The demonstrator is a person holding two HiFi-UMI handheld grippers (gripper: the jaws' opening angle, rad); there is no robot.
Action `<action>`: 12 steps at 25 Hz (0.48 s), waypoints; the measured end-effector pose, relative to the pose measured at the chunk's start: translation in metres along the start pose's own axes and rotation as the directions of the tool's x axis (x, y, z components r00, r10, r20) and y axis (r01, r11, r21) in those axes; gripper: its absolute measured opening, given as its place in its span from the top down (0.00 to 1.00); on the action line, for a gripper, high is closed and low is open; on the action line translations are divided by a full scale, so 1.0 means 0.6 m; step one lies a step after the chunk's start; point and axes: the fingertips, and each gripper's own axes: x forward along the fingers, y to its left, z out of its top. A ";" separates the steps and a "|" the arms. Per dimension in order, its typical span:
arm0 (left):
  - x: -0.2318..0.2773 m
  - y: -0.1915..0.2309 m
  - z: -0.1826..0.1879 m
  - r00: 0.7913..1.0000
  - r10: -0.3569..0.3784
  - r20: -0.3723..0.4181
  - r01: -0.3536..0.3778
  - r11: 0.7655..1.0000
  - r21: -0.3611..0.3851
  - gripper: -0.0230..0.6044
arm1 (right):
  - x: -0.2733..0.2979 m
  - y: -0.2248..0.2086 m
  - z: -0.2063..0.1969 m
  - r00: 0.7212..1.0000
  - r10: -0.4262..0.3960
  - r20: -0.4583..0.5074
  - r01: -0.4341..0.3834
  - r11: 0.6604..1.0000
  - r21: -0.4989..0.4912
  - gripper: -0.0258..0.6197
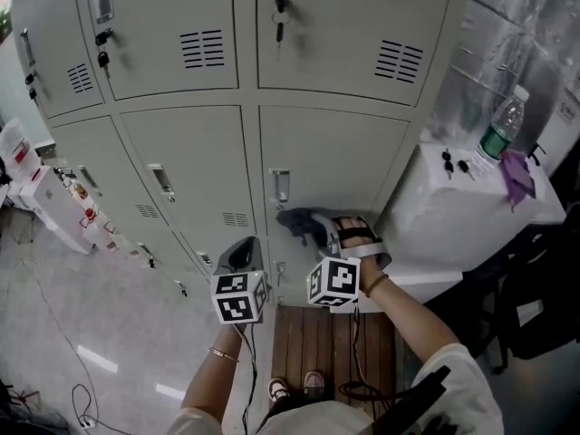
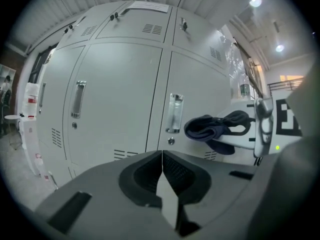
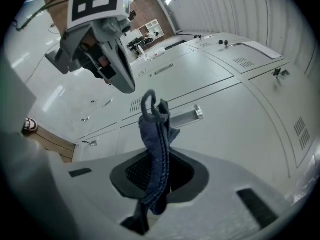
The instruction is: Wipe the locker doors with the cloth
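Grey metal lockers fill the head view. My right gripper (image 1: 317, 234) is shut on a dark blue cloth (image 1: 302, 221), held close in front of a middle-row locker door (image 1: 340, 157), just below its handle (image 1: 279, 187). In the right gripper view the cloth (image 3: 155, 144) hangs bunched from the shut jaws (image 3: 159, 176); whether it touches the door I cannot tell. My left gripper (image 1: 240, 256) hovers to the left, lower, facing the lockers. Its jaws (image 2: 161, 161) are shut with nothing between them. The cloth (image 2: 212, 126) also shows in the left gripper view.
At the right stands a white-covered table (image 1: 453, 220) with a water bottle (image 1: 501, 125), keys (image 1: 453, 163) and a purple rag (image 1: 517, 175). A wooden pallet (image 1: 331, 343) lies under the person's feet. Cables (image 1: 54, 333) trail on the floor at left. Keys (image 1: 281, 12) hang in upper locks.
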 end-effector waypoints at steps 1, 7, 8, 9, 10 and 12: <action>-0.001 -0.009 0.016 1.000 -0.007 0.013 0.007 1.000 0.004 0.95 | -0.010 -0.016 -0.003 1.000 -0.013 -0.005 0.013 1.000 -0.001 0.89; -0.006 -0.057 0.092 0.997 -0.055 0.062 0.055 0.998 0.011 0.95 | -0.066 -0.108 -0.021 0.994 -0.100 -0.036 0.099 0.995 -0.020 0.89; -0.005 -0.065 0.103 0.996 -0.062 0.069 0.061 0.998 0.013 0.95 | -0.073 -0.125 -0.024 0.992 -0.115 -0.041 0.114 0.993 -0.025 0.89; -0.003 -0.072 0.115 0.995 -0.068 0.078 0.067 0.998 0.018 0.95 | -0.080 -0.142 -0.028 0.990 -0.131 -0.046 0.130 0.991 -0.030 0.89; -0.001 -0.079 0.126 0.994 -0.073 0.087 0.071 0.997 0.025 0.95 | -0.086 -0.158 -0.033 0.988 -0.146 -0.051 0.144 0.989 -0.034 0.89; 0.004 -0.094 0.145 0.991 -0.086 0.104 0.082 0.996 0.042 0.95 | -0.099 -0.186 -0.042 0.983 -0.172 -0.062 0.170 0.985 -0.040 0.89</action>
